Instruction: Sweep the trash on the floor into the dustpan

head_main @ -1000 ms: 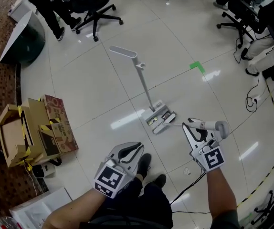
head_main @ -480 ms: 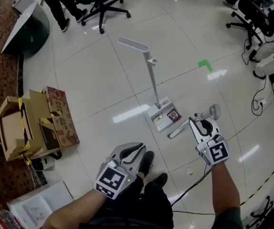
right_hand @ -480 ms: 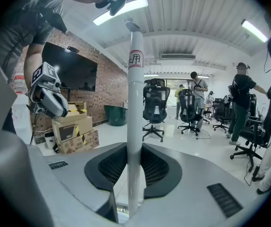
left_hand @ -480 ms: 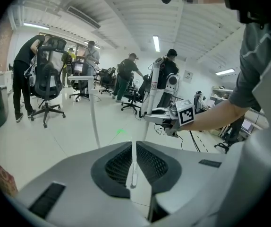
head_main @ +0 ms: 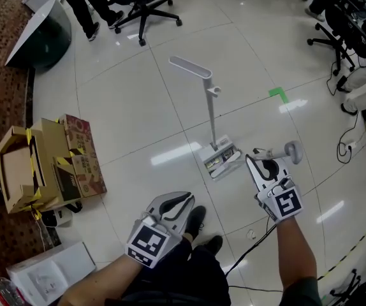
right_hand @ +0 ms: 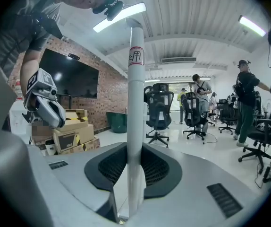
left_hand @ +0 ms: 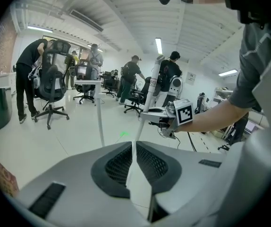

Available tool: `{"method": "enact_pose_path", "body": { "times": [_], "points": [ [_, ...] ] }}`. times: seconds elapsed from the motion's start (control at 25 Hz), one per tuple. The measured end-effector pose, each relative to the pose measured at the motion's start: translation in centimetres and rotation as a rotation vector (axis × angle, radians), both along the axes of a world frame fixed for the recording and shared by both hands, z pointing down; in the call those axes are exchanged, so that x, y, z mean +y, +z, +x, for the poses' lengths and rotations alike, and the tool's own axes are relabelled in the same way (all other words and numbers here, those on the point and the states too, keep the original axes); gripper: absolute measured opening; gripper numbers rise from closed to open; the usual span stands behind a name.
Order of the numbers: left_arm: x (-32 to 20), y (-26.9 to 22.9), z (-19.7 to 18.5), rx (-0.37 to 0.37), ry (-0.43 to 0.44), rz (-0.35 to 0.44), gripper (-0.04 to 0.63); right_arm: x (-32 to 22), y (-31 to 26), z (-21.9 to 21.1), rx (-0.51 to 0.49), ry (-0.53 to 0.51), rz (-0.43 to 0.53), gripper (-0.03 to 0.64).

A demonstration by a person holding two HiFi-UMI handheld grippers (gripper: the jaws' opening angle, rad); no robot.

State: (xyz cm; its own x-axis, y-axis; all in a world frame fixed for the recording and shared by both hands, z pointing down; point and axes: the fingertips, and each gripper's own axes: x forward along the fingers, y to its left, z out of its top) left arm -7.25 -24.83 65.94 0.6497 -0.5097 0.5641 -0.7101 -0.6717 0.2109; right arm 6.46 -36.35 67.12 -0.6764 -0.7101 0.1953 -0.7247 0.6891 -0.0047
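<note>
White tile floor (head_main: 138, 107). Since 0.5 s ago the broom (right_hand: 135, 108) head has gone from lying just near of the dustpan (head_main: 216, 160) to resting against its mouth. Right tool (head_main: 259, 166) clamps the broom pole. Left tool (head_main: 182, 203) is narrow and empty. Count: one dustpan, one broom, two tools, and one white scrap (head_main: 250, 234) on the floor by the right arm.

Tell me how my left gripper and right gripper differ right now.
The left gripper is shut on nothing; the right gripper is shut on the white broom handle. The left gripper hangs close to the person's shoes; the right gripper reaches out toward the dustpan. Both carry a square-marker cube.
</note>
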Motion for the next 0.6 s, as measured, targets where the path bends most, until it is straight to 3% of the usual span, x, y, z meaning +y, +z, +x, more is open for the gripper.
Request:
{"method": "enact_pose_path", "body": {
  "times": [0.32, 0.6],
  "points": [
    [0.7, -2.3, 2.1, 0.026, 0.052, 0.011, 0.026, 3.9, -5.2, 3.3, -0.006, 0.099, 0.025, 0.104],
    [1.6, -11.5, 7.5, 0.096, 0.115, 0.047, 0.026, 10.6, -16.5, 9.3, -0.024, 0.269, 0.039, 0.104]
  ]
}}
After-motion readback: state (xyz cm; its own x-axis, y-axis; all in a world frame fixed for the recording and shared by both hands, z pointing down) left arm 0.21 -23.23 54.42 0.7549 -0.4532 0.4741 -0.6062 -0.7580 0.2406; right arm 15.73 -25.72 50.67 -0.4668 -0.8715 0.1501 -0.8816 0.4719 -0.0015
